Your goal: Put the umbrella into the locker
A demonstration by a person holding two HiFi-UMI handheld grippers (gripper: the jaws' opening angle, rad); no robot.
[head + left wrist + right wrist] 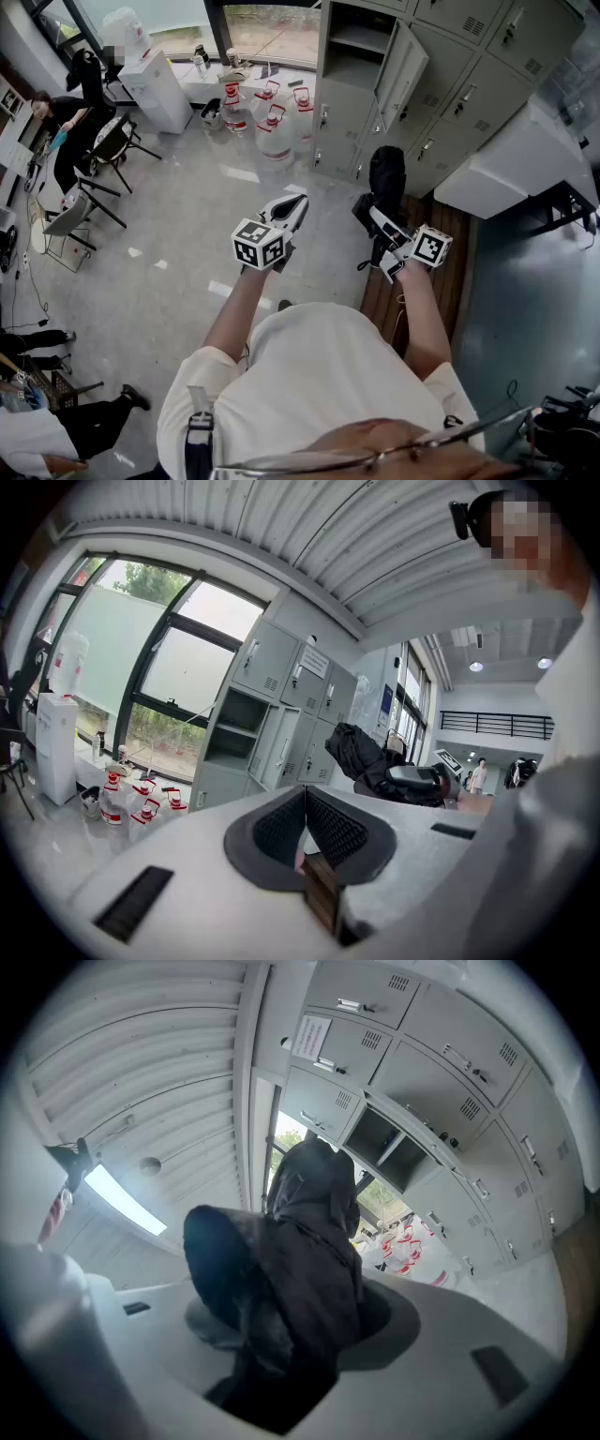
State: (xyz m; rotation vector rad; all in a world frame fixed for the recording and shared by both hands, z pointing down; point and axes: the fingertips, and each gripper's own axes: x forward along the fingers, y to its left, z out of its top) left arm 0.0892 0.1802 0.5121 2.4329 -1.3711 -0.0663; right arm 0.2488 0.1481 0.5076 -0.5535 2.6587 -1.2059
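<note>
A folded black umbrella (pixel 386 176) is clamped in my right gripper (pixel 380 225), which is shut on it and holds it out level toward the grey lockers (pixel 450 103). In the right gripper view the umbrella (pixel 309 1241) fills the space between the jaws and hides the pads of my right gripper (pixel 300 1312). One locker (pixel 356 47) stands open with its door (pixel 398 70) swung out; it also shows as the open locker (pixel 389 1152) and the open locker (pixel 234 738). My left gripper (pixel 291 211) is shut with nothing in it. In its own view the left gripper (pixel 305 799) has its pads meeting at the tip.
Several water jugs with red caps (pixel 272 122) stand on the floor left of the lockers, next to a water dispenser (pixel 155 84). Folding chairs (pixel 112 141) and seated people are at the left. A wooden strip of floor (pixel 450 262) and a white counter (pixel 506 169) lie to the right.
</note>
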